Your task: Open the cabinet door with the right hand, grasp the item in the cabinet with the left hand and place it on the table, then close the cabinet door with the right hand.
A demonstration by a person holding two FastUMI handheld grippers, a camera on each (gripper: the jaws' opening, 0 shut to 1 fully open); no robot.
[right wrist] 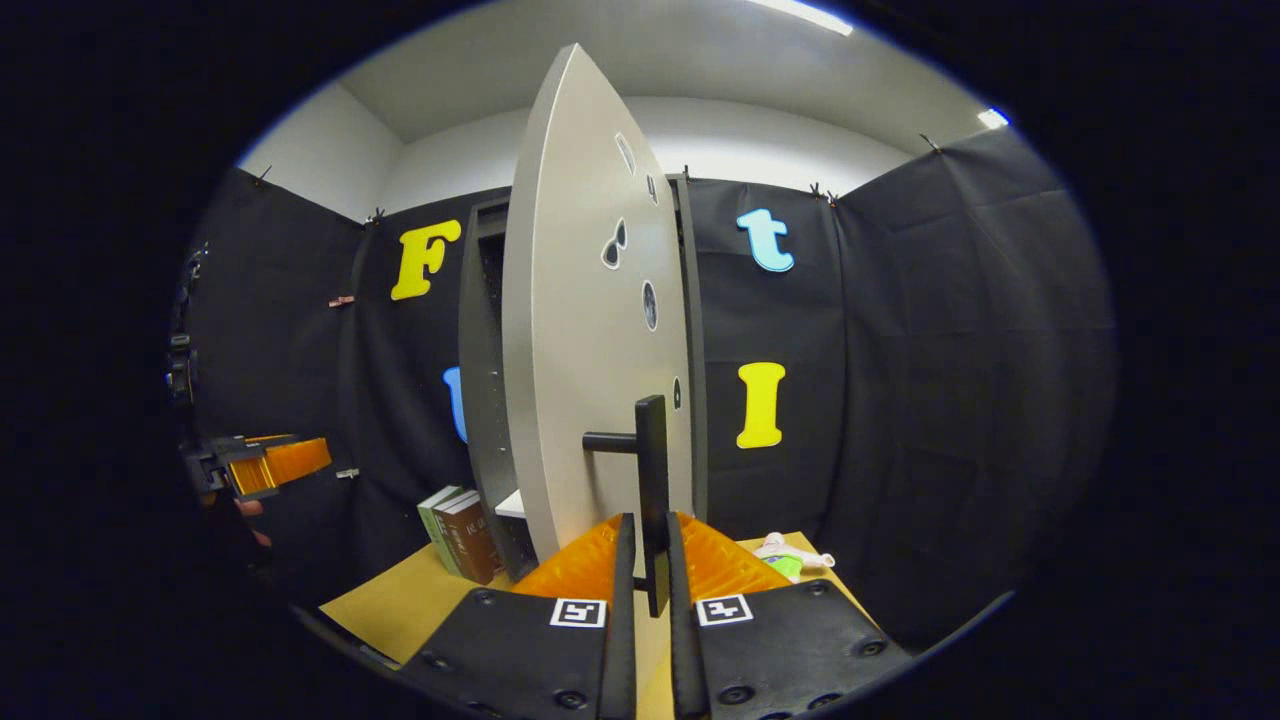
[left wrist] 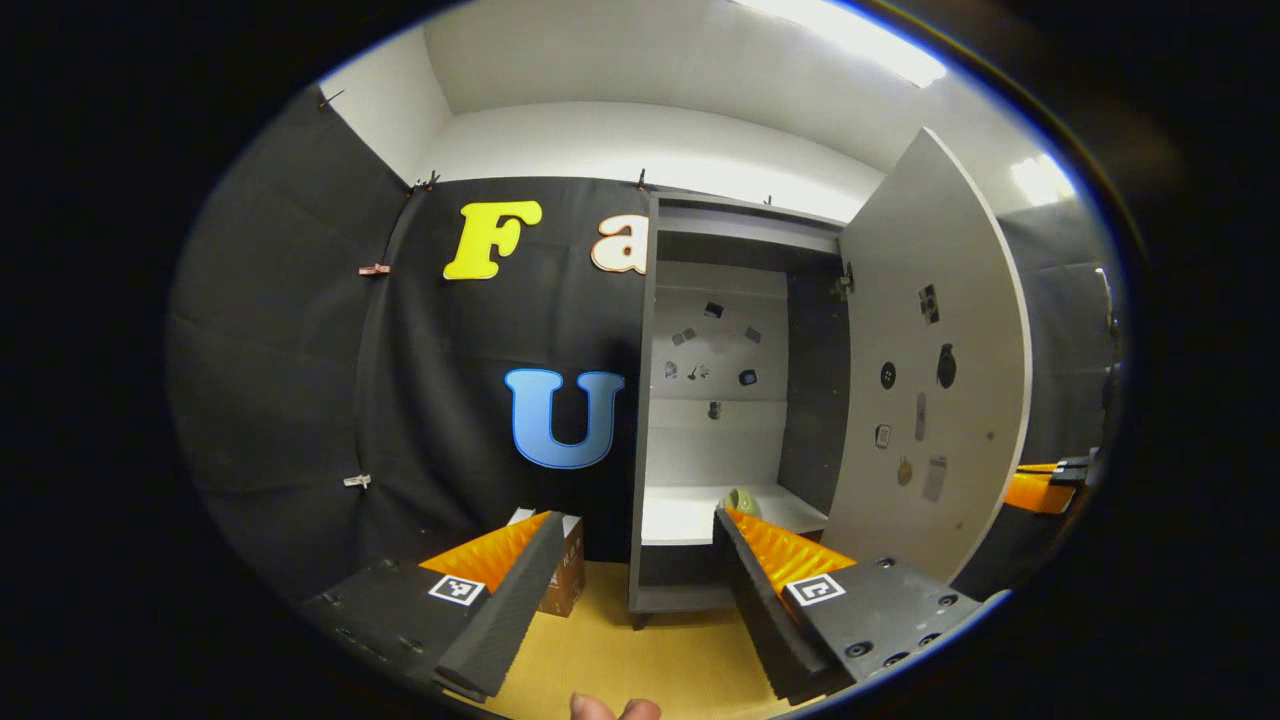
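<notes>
With your right tongs (right wrist: 645, 560) clamped on the open cabinet door's handle (right wrist: 652, 470), bring your left tongs (left wrist: 640, 590), spread apart, to the small green item (left wrist: 741, 500) on the shelf's (left wrist: 680, 520) front edge, probably light and rigid, gripping its sides.

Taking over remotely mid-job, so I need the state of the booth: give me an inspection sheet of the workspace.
Surface: yellow table, cabinet standing on it.
Job's things: cabinet door swung open; small green item on the white shelf.
Clutter: books left of the cabinet; small packets to its right.
Grippers: left gripper open, short of the shelf; right gripper shut on door handle.
Cables: nothing seen.
Surroundings: black cloth walls, white ceiling.
</notes>
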